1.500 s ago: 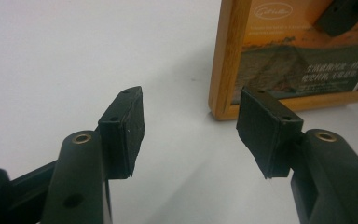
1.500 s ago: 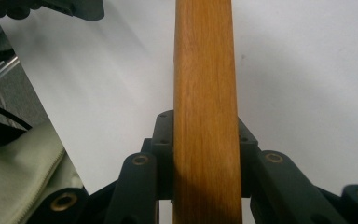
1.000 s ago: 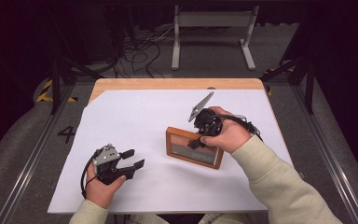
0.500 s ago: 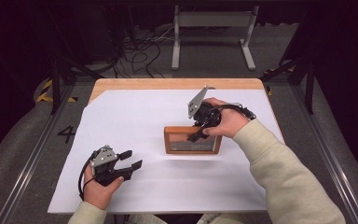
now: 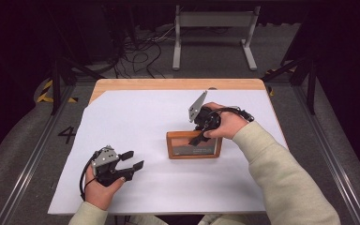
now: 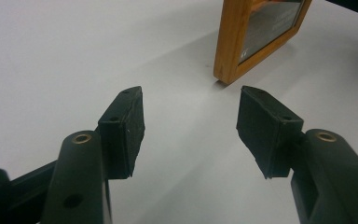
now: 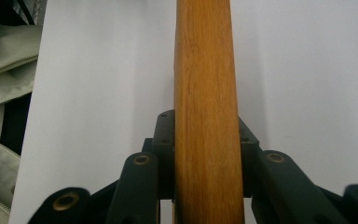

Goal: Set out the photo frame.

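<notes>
Both grippers work over the white-covered table (image 5: 136,122), whose bare wooden strip shows only along the far edge. Right gripper (image 5: 201,137) clamps the top rail of the wooden picture frame (image 5: 193,145), which stands on its lower edge near the table's middle; in the right gripper view the rail (image 7: 205,107) fills the gap between the pads and hides the rest of the frame. Left gripper (image 5: 132,159) rests near the front edge, well apart from the frame, jaws spread with nothing between them. In the left gripper view only the frame's lower corner (image 6: 230,51) shows, its picture too blurred to read.
</notes>
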Tool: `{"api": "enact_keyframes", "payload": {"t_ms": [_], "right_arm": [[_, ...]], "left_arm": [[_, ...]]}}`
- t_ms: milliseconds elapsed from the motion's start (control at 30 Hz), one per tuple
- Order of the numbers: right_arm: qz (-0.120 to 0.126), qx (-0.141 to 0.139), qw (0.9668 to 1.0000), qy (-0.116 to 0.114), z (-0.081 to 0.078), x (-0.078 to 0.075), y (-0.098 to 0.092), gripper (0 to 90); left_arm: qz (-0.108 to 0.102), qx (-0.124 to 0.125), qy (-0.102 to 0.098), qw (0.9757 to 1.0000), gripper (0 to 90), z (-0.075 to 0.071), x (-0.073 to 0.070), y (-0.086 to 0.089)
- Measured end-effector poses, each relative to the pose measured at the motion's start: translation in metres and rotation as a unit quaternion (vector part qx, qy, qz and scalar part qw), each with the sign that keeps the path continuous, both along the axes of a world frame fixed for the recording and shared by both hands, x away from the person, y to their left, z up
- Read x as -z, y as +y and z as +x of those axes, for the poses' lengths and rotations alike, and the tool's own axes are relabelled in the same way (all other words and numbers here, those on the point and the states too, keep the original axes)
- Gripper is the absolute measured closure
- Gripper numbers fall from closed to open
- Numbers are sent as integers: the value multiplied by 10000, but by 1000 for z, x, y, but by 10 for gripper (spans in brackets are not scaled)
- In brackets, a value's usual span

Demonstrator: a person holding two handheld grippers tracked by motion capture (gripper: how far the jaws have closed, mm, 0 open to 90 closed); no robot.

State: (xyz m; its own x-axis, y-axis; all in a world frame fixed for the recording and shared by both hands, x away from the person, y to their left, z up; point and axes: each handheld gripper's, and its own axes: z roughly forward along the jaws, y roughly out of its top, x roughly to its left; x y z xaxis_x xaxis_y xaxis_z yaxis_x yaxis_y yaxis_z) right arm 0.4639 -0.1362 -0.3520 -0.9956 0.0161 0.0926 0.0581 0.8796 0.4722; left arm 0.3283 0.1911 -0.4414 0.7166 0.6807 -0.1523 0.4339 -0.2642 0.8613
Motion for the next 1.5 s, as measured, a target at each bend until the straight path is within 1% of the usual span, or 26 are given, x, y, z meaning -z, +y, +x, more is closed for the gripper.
{"api": "enact_keyframes", "payload": {"t_ms": [33,100,167,367,467,533,600,700,733,767,800,833,933,967,1000,1033,1133,1200,1233,1267,1300,1333,1400,1433,1467,1500], "right_arm": [[-10,3,10000,8,1,3,0,702],[-14,13,10000,8,1,4,0,702],[18,80,9999,85,3,6,-2,702],[44,159,9999,42,8,9,-6,700],[4,146,9998,-121,8,8,-5,699],[13,136,9998,-140,9,9,-5,698],[-1,147,9998,-147,8,8,-5,692],[-19,137,9994,-324,9,8,-5,642],[-16,151,9989,-439,10,8,-6,618],[-32,192,9986,-498,10,8,-6,596],[-37,227,9980,-587,11,8,-7,572],[-35,303,9974,-655,12,8,-9,528],[83,487,9954,-819,14,5,-13,464],[83,487,9954,-819,14,5,-13,464],[202,629,9939,-883,14,2,-17,432],[202,629,9939,-883,14,2,-17,432],[283,777,9921,-945,14,-1,-24,387],[389,938,9901,-972,11,-6,-31,366],[389,938,9901,-972,11,-6,-31,366],[635,1131,9863,-1019,8,-13,-39,344],[712,1182,9852,-1020,6,-15,-42,341],[776,1246,9839,-1020,4,-17,-45,337],[871,1343,9810,-1099,-1,-22,-54,327],[893,1392,9801,-1094,-3,-23,-56,320],[893,1392,9801,-1094,-3,-23,-56,320],[932,1448,9790,-1092,-5,-25,-60,310]], "left_arm": [[34,8,-72,10000,418,1,0,0],[26,10,-55,10000,418,1,0,0],[32,22,-61,10000,419,2,0,0],[20,20,-52,10000,418,2,0,-1],[18,17,-54,10000,418,2,0,-1],[14,24,-43,10000,418,1,0,-1],[39,39,-73,10000,418,2,0,-1],[34,42,-62,10000,418,2,0,-2],[34,41,-62,10000,418,2,0,-2],[34,42,-61,10000,418,2,0,-2],[33,43,-60,10000,418,2,0,-2],[32,50,-57,10000,418,2,0,-2],[15,40,-52,10000,418,3,0,-2],[15,40,-52,10000,418,3,0,-2],[33,60,-54,10000,418,3,0,-2],[33,60,-54,10000,418,3,0,-2],[30,70,-56,10000,417,3,0,-3],[31,76,-59,9999,416,3,0,-3],[31,76,-59,9999,415,3,0,-3],[30,73,-43,10000,414,3,0,-3],[29,71,-39,10000,413,3,0,-3],[33,70,-49,10000,412,3,0,-3],[30,62,-30,10000,410,3,0,-3],[19,58,16,10000,409,2,1,-3],[19,58,16,10000,407,2,1,-3],[20,47,18,10000,407,2,1,-3]]}}
